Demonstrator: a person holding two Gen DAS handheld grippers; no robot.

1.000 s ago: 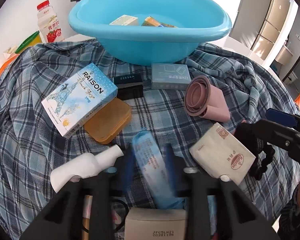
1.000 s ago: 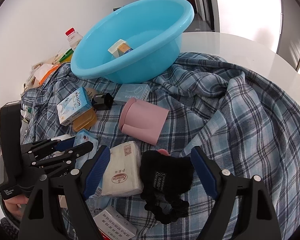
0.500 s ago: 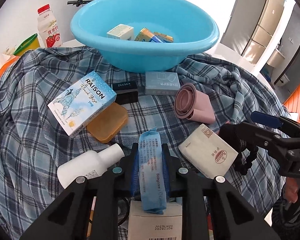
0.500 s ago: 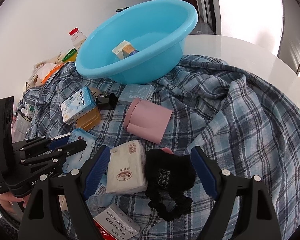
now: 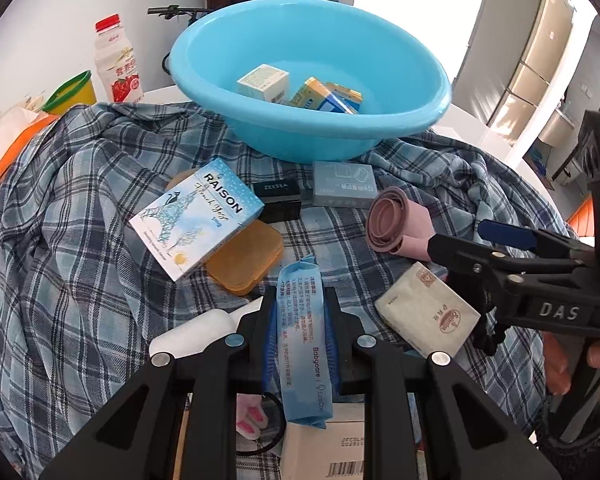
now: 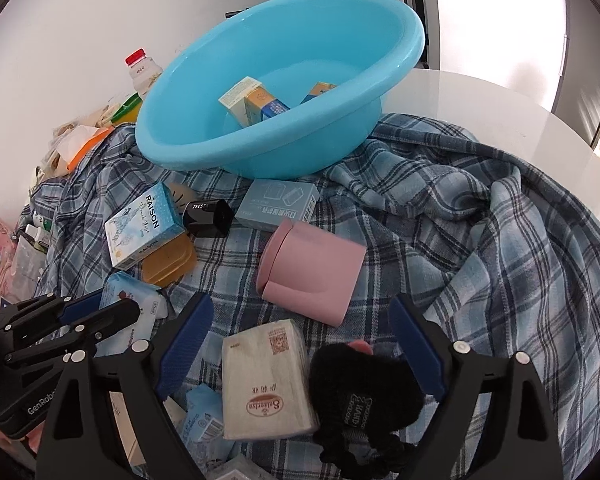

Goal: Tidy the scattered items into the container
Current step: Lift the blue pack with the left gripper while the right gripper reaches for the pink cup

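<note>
Blue wrapper nearest of all: a wipes pack (image 5: 306, 372), pinched lengthwise in the narrowed jaws of the left hand-held gripper (image 5: 300, 304), apparently lifted clear of the plaid cloth (image 5: 80, 240) and aimed toward the basin. Next to that, the right hand-held gripper (image 6: 300, 316), spread wide and gripping nothing, hovering above a tissue packet (image 6: 266, 380) and a black scrunchie (image 6: 364, 392) lying side by side between its fingers. Just below the left jaws, a white bottle (image 5: 196, 332) on its side and a cardboard box (image 5: 324, 448). Further out on the cloth, an orange case (image 5: 246, 258) half under the RAISON box (image 5: 196, 216), then a pink cup (image 5: 396, 224) tipped over, a black ZEESEA box (image 5: 278, 196) and a grey-blue box (image 5: 344, 184) close against the foot of the blue basin (image 5: 308, 140). Inside the basin, only three small cartons (image 5: 264, 82). Beyond, bare white desk (image 6: 480, 104). Judging by that count: early going, three things put away, one in transit, and at least eight more to collect, likely starting with the tissue packet or scrunchie under the open jaws.
</note>
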